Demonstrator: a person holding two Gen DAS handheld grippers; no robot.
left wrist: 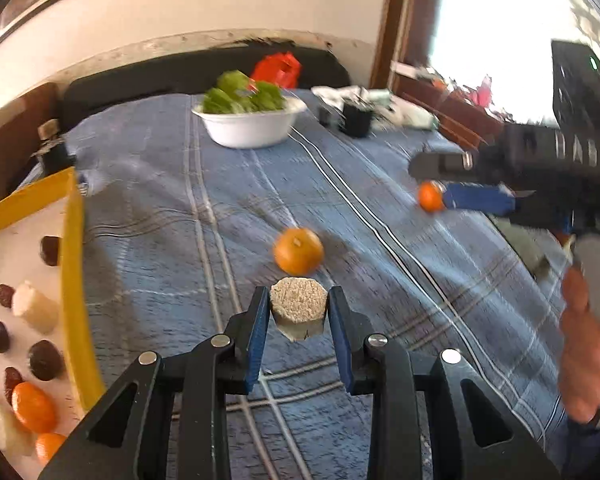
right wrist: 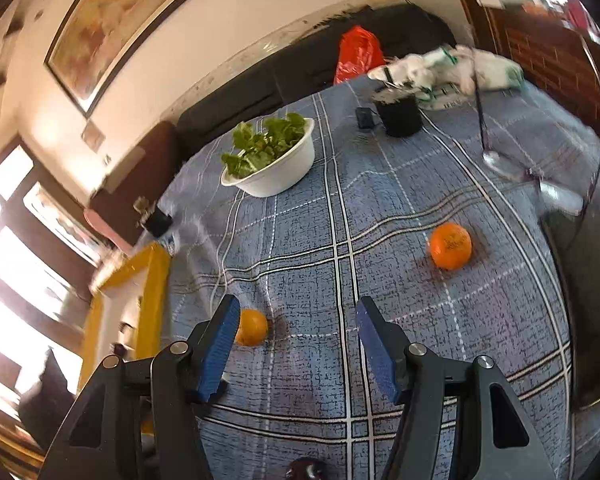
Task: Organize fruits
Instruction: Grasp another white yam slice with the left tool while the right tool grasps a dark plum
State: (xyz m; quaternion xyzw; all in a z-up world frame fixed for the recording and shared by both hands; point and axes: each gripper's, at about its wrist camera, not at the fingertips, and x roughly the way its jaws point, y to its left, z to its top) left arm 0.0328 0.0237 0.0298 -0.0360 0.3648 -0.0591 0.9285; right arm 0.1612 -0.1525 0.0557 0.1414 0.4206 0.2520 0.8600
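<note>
The left hand-held gripper [left wrist: 299,312] is closed on a short pale chunk with a fibrous cut end, probably sugarcane [left wrist: 298,309], held clear above the blue plaid cloth [left wrist: 380,280]; it looks stiff and light, and the pads sit well on its smooth sides. The right hand-held gripper [right wrist: 296,324] stands open and empty, one orange [right wrist: 252,327] just beside its left finger and another orange [right wrist: 450,246] further off. Both look firm, round and apt to roll, best taken across the middle. The yellow-rimmed tray [left wrist: 74,280] of sorted fruit lies at the left.
</note>
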